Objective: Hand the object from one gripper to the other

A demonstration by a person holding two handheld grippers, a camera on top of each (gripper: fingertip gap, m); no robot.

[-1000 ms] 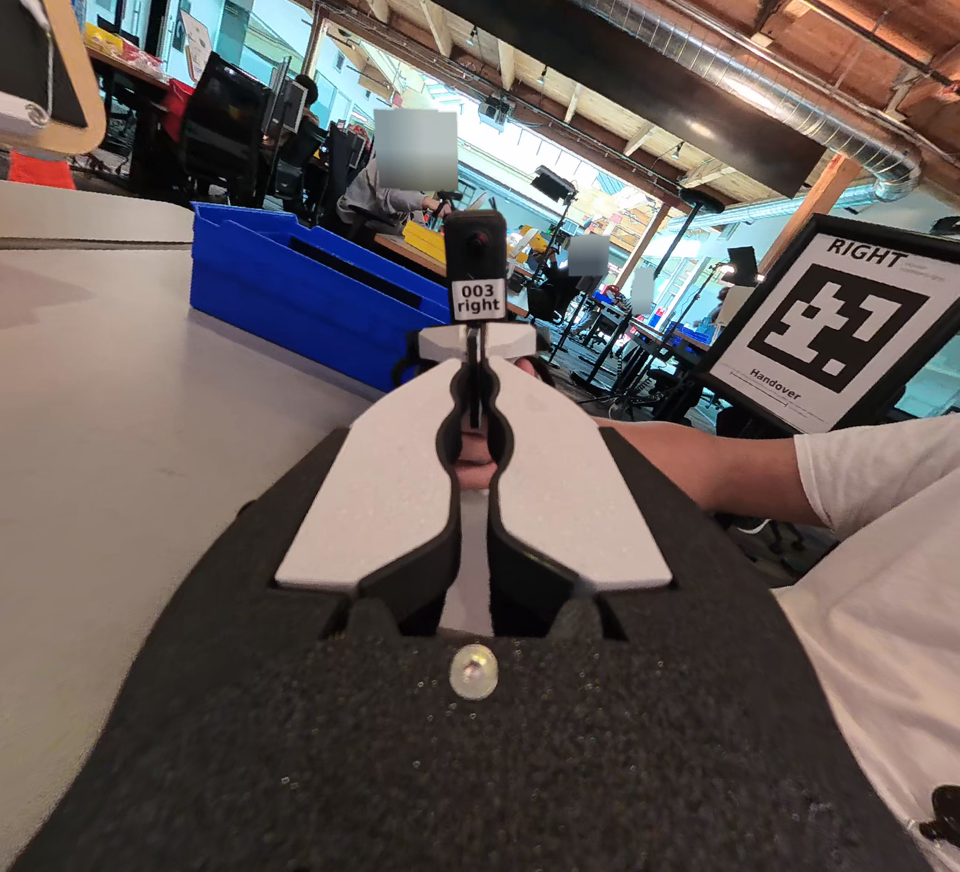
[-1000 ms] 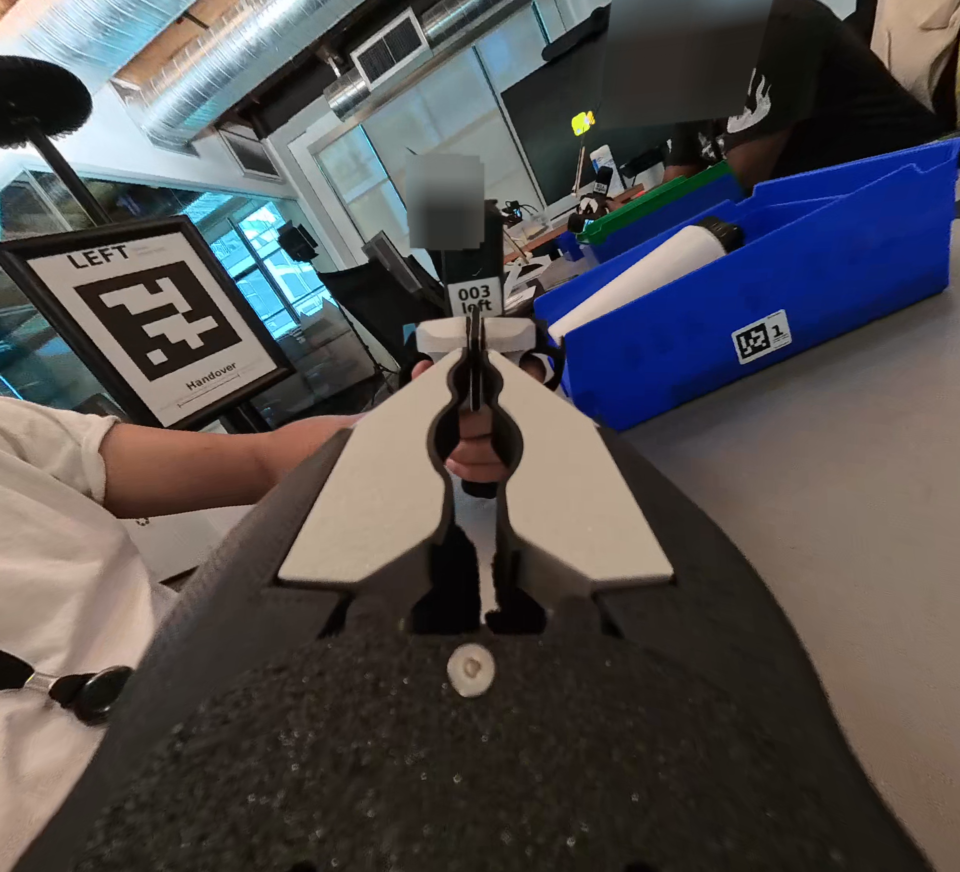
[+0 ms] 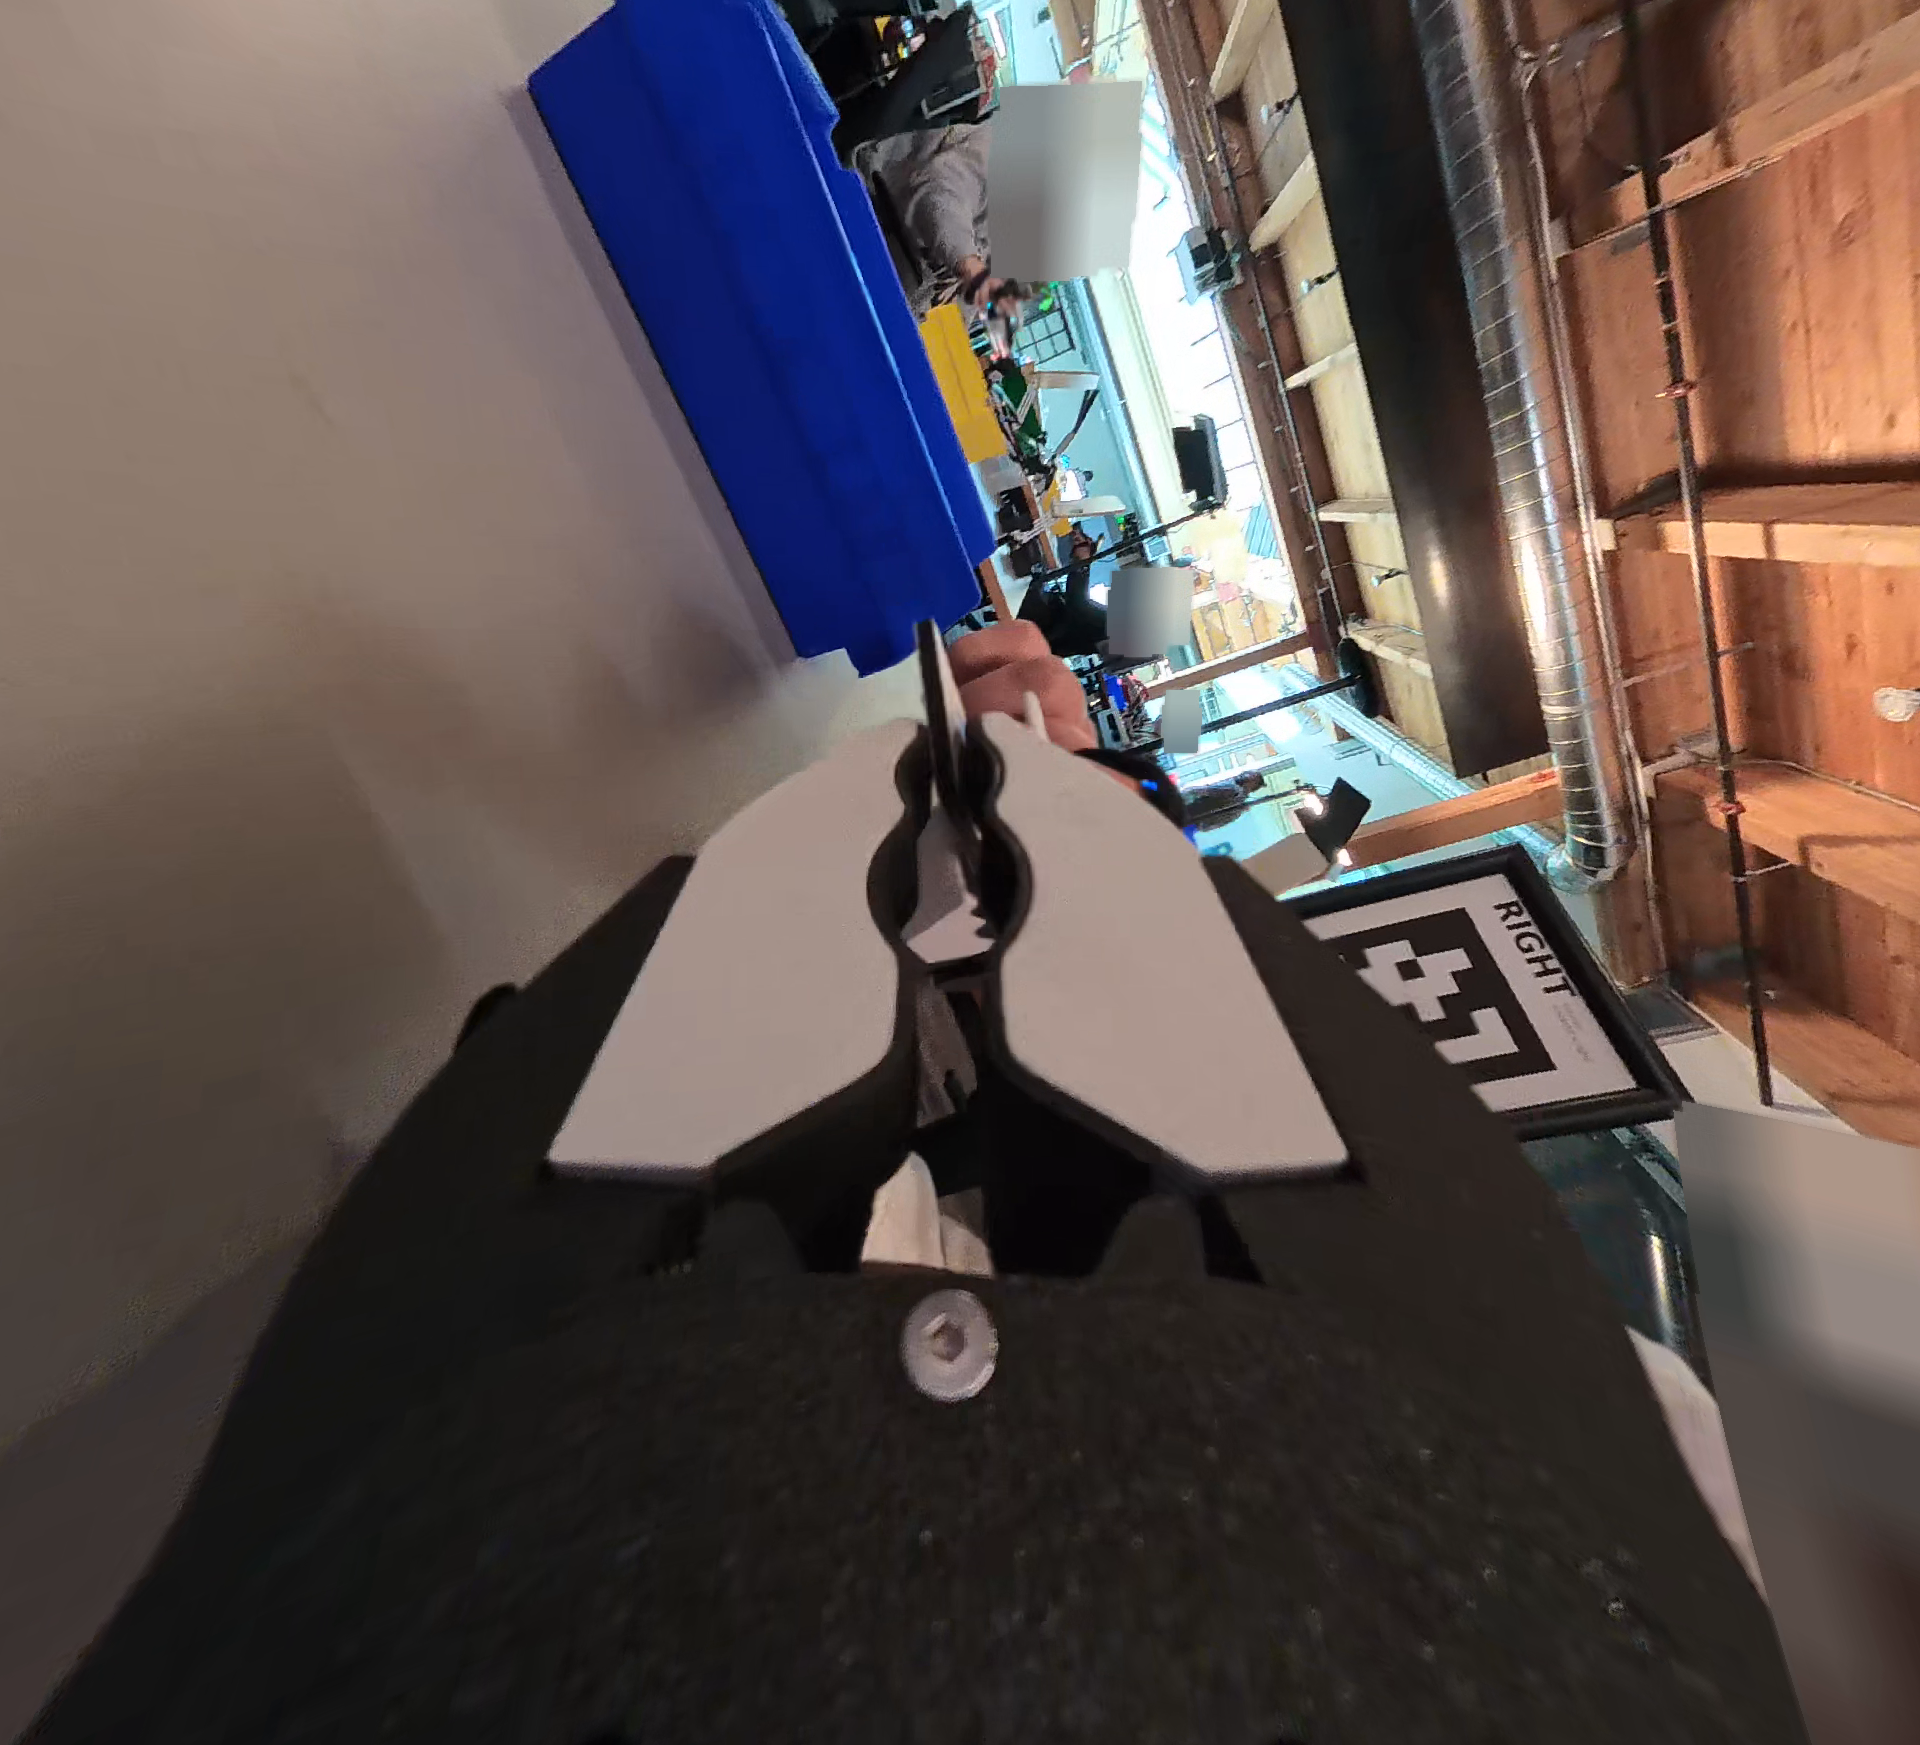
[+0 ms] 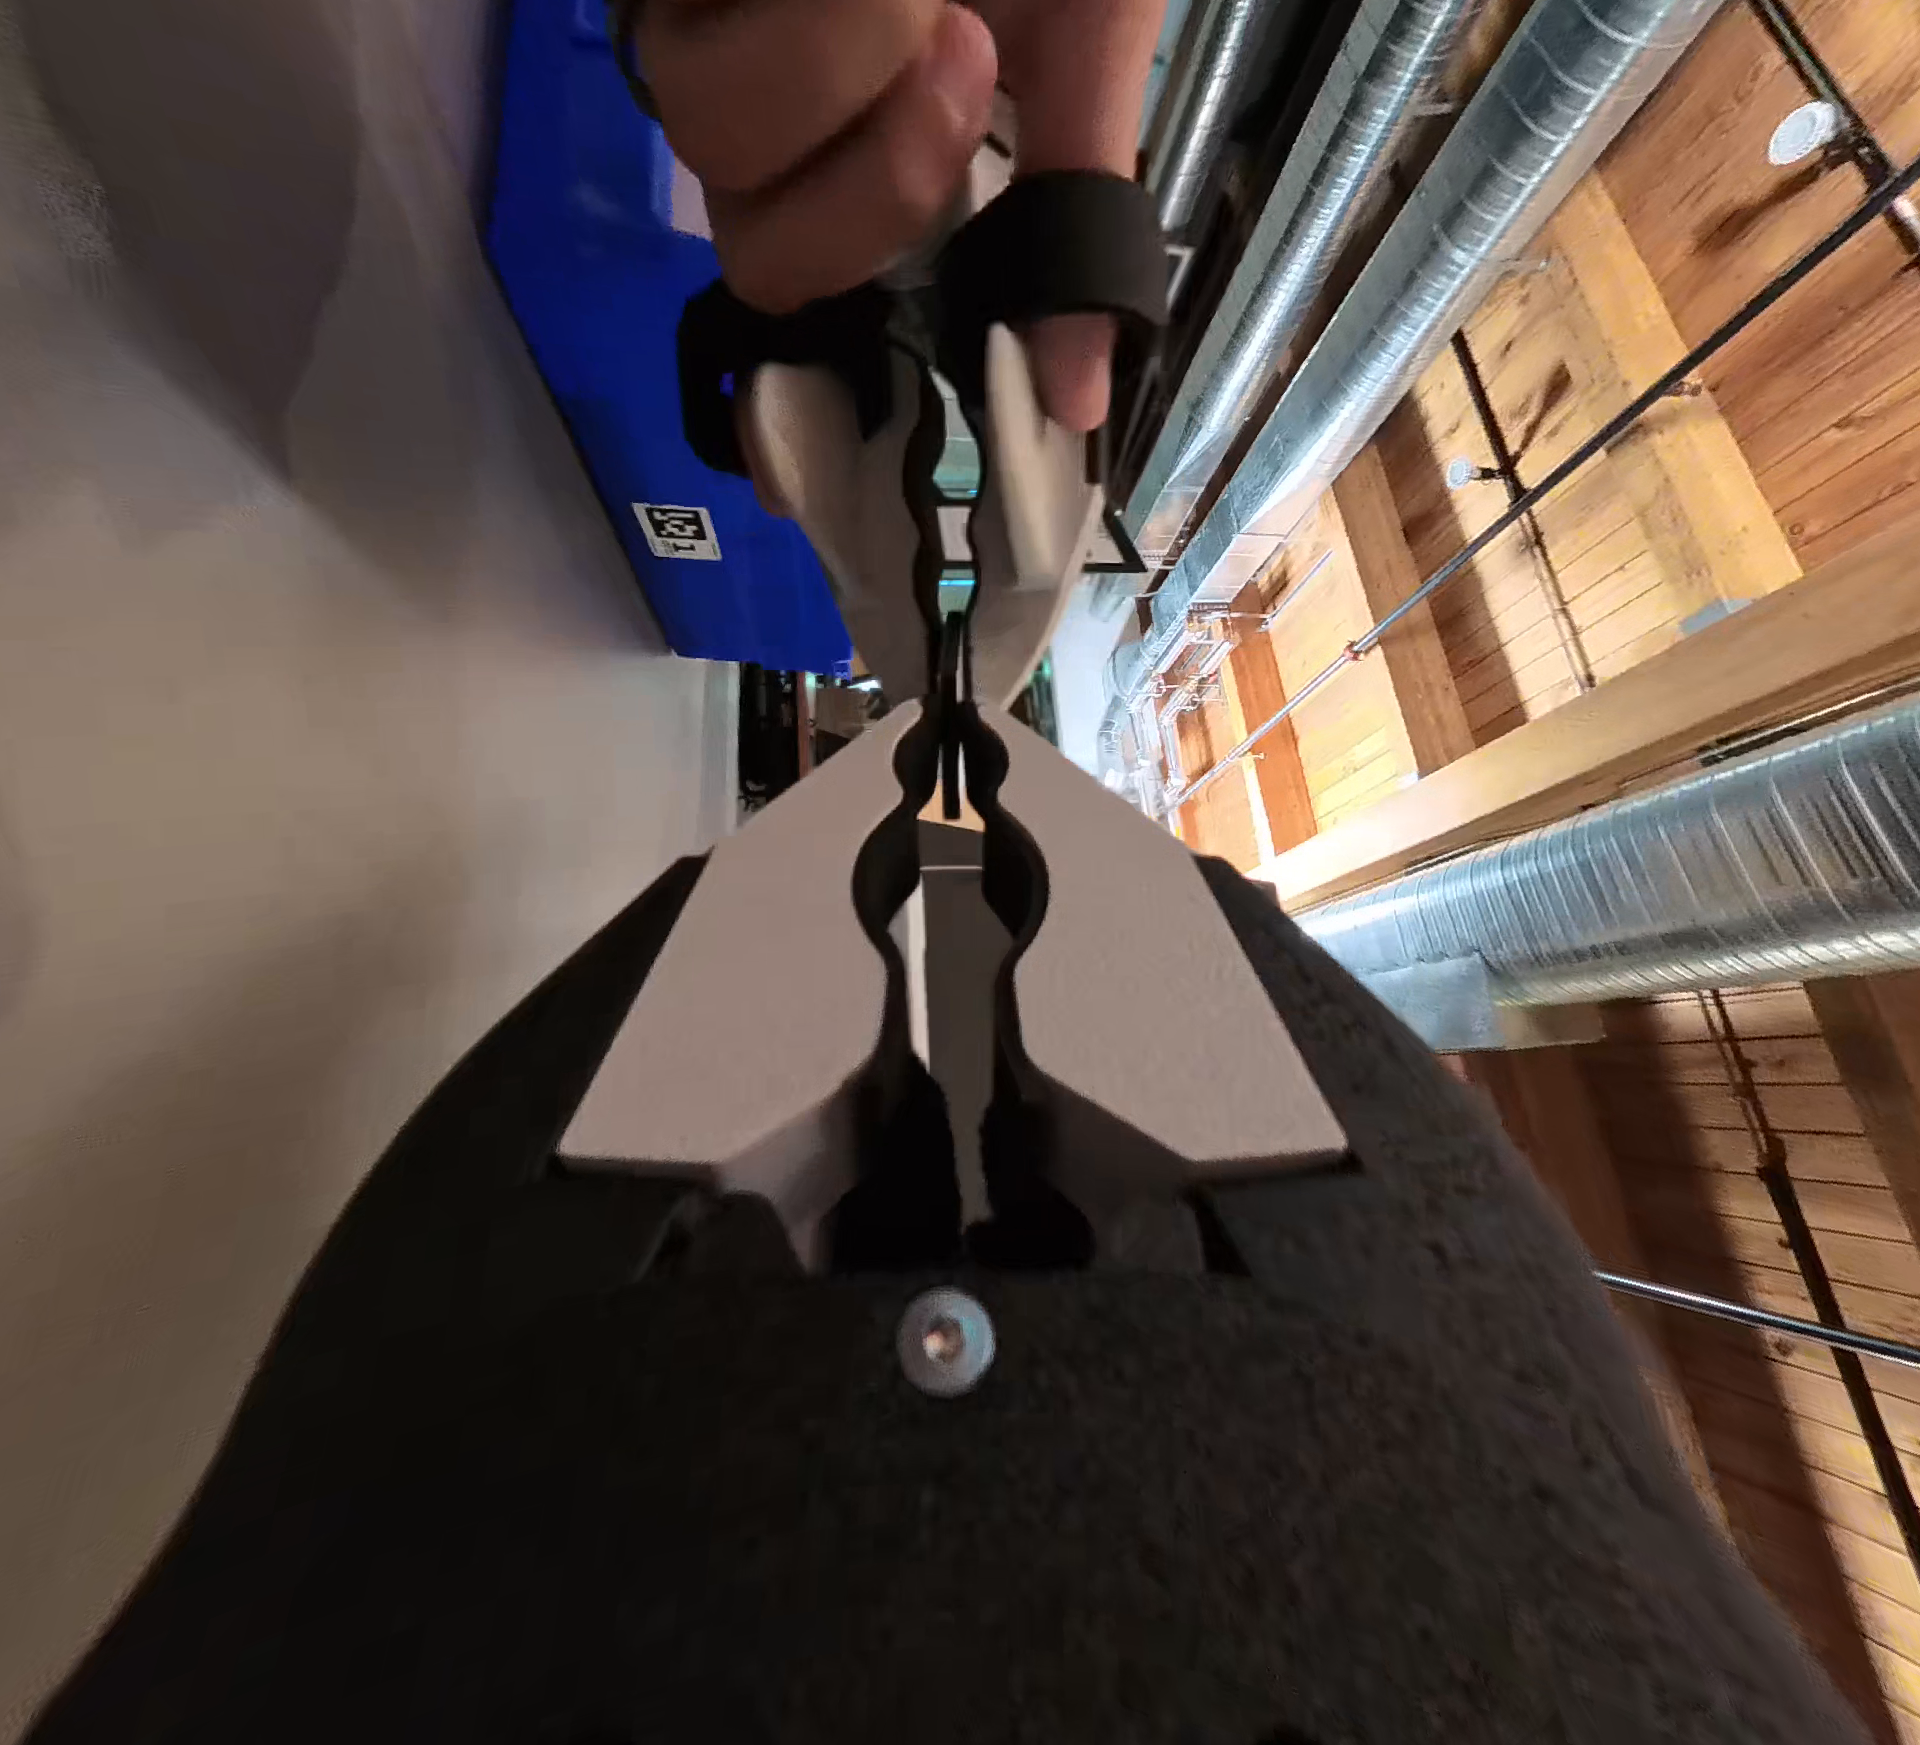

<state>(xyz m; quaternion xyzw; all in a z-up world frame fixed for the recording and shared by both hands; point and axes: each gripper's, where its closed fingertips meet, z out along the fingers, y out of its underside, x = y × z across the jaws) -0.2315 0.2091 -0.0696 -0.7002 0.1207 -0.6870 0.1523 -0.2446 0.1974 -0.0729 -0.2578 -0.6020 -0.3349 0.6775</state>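
Both cameras rolled sideways. My right gripper [image 4: 951,739], jaws nearly closed, meets my left gripper [image 4: 940,552] tip to tip. Left hand [image 4: 842,54] wraps its handle beyond the tips, one finger through a black strap.

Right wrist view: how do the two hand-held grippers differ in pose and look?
The right hand-held gripper fills the foreground, pointing away from the camera; the left hand-held gripper is farther off, pointing back at it. A person's hand shows on the left one, none on the right. Both have white fingers and seem shut on the thin black flat object.
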